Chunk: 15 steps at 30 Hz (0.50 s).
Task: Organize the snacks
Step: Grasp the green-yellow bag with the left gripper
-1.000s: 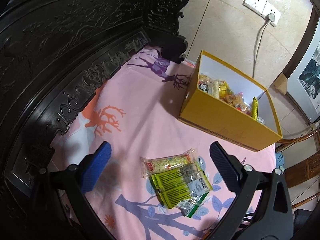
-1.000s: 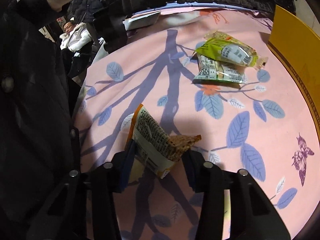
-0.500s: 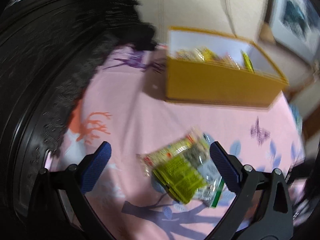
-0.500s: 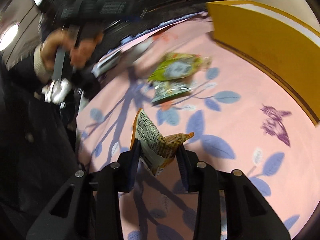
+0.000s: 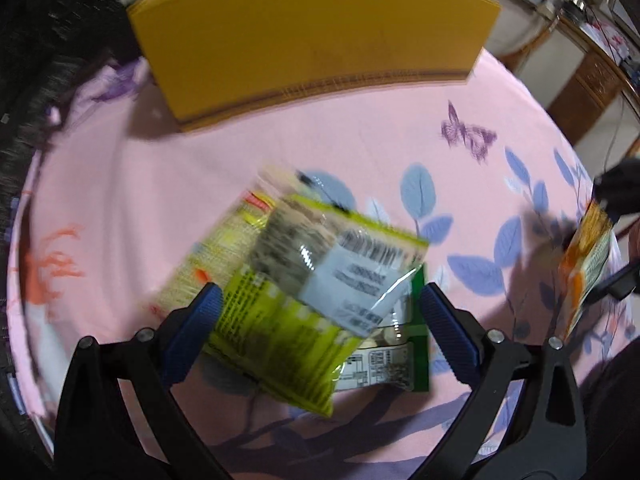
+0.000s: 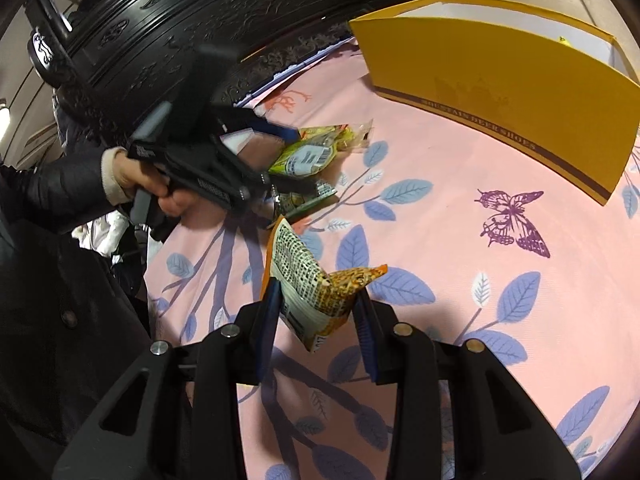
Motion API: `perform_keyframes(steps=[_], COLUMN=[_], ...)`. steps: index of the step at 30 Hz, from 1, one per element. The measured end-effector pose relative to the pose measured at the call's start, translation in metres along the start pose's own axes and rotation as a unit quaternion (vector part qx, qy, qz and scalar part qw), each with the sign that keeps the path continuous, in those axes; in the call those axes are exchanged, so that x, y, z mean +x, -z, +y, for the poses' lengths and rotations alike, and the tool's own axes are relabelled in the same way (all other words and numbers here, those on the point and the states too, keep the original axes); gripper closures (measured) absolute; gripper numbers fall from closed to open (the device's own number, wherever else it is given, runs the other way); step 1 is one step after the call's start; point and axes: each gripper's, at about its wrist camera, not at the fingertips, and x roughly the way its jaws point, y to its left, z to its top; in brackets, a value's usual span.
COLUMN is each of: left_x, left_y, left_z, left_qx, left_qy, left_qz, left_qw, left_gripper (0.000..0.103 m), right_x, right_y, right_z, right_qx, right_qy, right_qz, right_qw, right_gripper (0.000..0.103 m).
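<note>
A pile of green and yellow snack packets (image 5: 304, 288) lies on the pink tablecloth. My left gripper (image 5: 316, 312) is open, its blue pads on either side of the pile, low over it. The pile also shows in the right wrist view (image 6: 312, 152), with the left gripper (image 6: 280, 136) over it. My right gripper (image 6: 316, 304) is shut on an orange snack packet (image 6: 316, 288) and holds it above the cloth. That packet shows at the right edge of the left wrist view (image 5: 588, 256). The yellow box (image 5: 312, 40) stands behind; its inside is hidden.
A dark carved wooden backrest (image 6: 240, 20) runs along the far left edge of the cloth. The yellow box (image 6: 520, 92) stands at the back right in the right wrist view. The pink cloth (image 6: 460, 240) with leaf and butterfly prints spreads between packet and box.
My left gripper has dropped down and forward onto the snack pile, which now sits between its pads. My right gripper has lifted and swung with the orange packet towards the box.
</note>
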Motion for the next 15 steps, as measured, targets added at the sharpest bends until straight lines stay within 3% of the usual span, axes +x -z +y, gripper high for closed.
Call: perform_keyframes(steps=[3, 7, 10, 15], left_x=[0.004, 0.000, -0.002, -0.005], left_y=[0.004, 0.003, 0.004, 0.004], left_z=[-0.005, -0.001, 0.003, 0.018], left_qx=[0.017, 0.005, -0.007, -0.047], left_qy=[-0.012, 0.013, 0.019, 0.041], left_qz=[-0.008, -0.013, -0.017, -0.016], left_qw=[0.9998, 0.9998, 0.9996, 0.9979], left_gripper=[0.006, 0.030, 0.038, 0.041], right_x=[-0.001, 0.001, 0.004, 0.006], right_y=[0.000, 0.001, 0.002, 0.001], right_z=[0.002, 0.001, 0.002, 0.004], right_qx=[0.001, 0.007, 0.006, 0.003], right_qy=[-0.002, -0.005, -0.007, -0.010], right_qz=[-0.003, -0.001, 0.003, 0.006], right_qw=[1.000, 1.000, 1.000, 1.000], right_gripper=[0.067, 0.067, 0.067, 0.067])
